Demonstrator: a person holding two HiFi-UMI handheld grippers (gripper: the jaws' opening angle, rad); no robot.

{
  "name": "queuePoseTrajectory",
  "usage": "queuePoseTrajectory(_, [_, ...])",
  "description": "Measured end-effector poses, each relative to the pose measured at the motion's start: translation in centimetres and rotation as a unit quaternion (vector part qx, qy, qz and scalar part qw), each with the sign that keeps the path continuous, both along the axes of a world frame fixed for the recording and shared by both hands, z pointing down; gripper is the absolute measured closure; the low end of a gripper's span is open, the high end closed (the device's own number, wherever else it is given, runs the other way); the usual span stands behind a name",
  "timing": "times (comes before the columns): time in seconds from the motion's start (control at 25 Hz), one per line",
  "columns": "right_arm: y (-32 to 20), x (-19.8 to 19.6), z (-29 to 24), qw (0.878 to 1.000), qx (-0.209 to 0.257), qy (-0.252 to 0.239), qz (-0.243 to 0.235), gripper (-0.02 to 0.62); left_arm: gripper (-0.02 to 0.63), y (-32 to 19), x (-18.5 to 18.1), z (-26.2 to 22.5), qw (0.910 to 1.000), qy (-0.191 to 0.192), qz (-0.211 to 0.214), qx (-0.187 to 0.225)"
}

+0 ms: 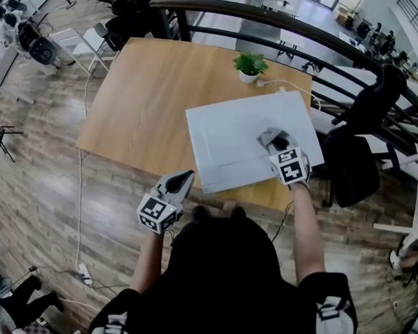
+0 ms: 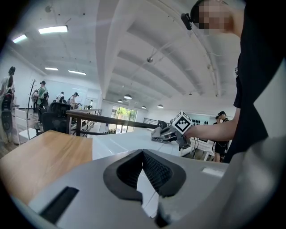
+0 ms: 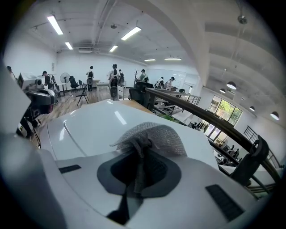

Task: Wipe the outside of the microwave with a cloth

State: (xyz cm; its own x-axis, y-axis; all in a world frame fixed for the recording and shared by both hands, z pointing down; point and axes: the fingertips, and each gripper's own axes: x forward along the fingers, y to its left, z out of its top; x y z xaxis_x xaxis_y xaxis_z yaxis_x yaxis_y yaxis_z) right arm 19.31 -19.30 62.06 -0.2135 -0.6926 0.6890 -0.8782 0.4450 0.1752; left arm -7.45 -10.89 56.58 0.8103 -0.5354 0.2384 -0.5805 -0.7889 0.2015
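Wooden tabletop [image 1: 142, 100] on a railed upper floor carries the white microwave [image 1: 229, 139], which stands at the near right corner, its front and right sides close to the tabletop edges. The right gripper [image 1: 274, 142] rests on the right part of the microwave's top, its jaws clamped on a bunched grey cloth [image 3: 154, 134] that fans out ahead of them onto the panel. The left gripper [image 1: 185, 177] hangs off the near edge of the tabletop, short of the microwave's front left corner, jaws drawn together with nothing between them. Risks, as judged: only a narrow fold of cloth is pinched, so a hard drag could pull it free or let bare jaw tips scrape the panel; a firm sideways push, with no second gripper steadying the body, could shift the microwave towards the nearby edges; strokes towards the rear could snag the white cable [image 1: 287, 83] or knock the small potted plant [image 1: 249, 66] just behind. Open room lies to the left, where the tabletop is bare; the right side is tight against a dark chair [image 1: 359, 138] and the railing [image 1: 278, 20].
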Motion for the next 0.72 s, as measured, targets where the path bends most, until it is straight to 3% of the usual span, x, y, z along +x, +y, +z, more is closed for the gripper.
queuePoseTrajectory(0.72, [1.5, -7.0, 0.1, 1.000, -0.011, -0.011, 0.002, 0.580, 0.604, -0.3, -4.2, 0.7, 1.0000, -0.001, 0.006, -0.002])
